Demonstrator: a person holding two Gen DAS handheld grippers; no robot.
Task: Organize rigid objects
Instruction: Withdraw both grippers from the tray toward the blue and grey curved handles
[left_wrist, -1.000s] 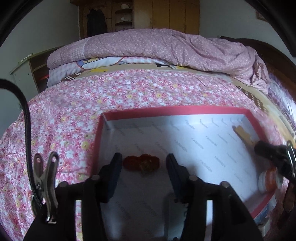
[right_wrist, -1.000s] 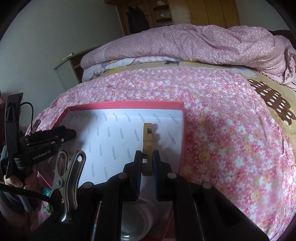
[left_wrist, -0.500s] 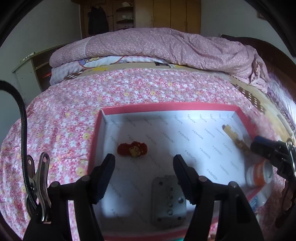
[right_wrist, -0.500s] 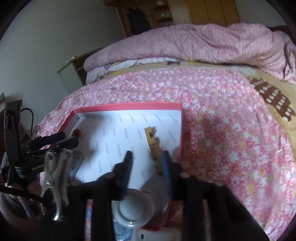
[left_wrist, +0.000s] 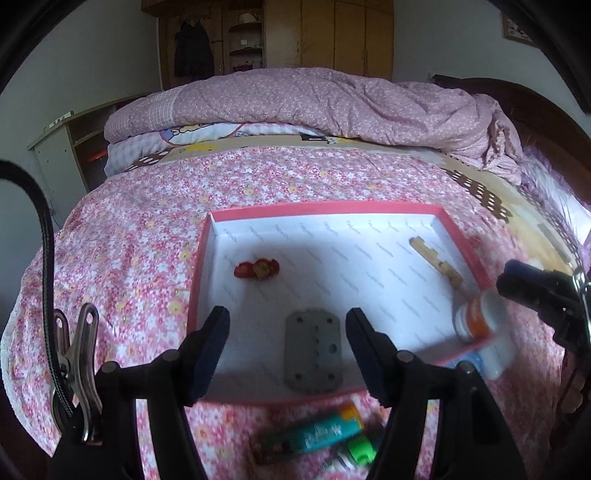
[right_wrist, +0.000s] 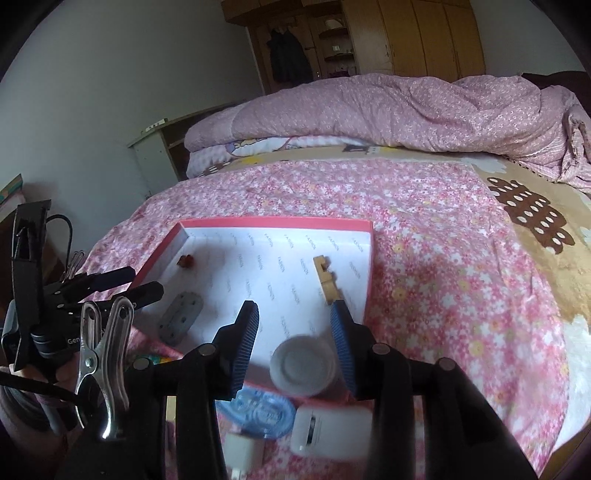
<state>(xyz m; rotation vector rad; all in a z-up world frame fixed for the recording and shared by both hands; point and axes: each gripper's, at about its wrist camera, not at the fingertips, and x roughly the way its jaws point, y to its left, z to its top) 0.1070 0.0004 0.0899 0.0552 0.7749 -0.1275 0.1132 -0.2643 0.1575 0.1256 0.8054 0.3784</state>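
Right wrist view is showing the right gripper (right_wrist: 294, 328) spread above the light, rigid, slippery bottle (right_wrist: 303, 365), best pinched across its sides; the left gripper (left_wrist: 288, 332) is gaping over the box (left_wrist: 325, 207)

One red box (left_wrist: 463, 251); inside, one wooden piece (left_wrist: 436, 260), one metal plate (left_wrist: 313, 349), one red toy (left_wrist: 257, 268).

The box (left_wrist: 463, 240) has a red rim and a white floor printed with grey words. In it lie a grey metal plate (left_wrist: 313, 354), a red toy (left_wrist: 257, 268) and a tan wooden block (left_wrist: 436, 260). Under the box, the bedspread (left_wrist: 147, 236) is pink with small flowers.
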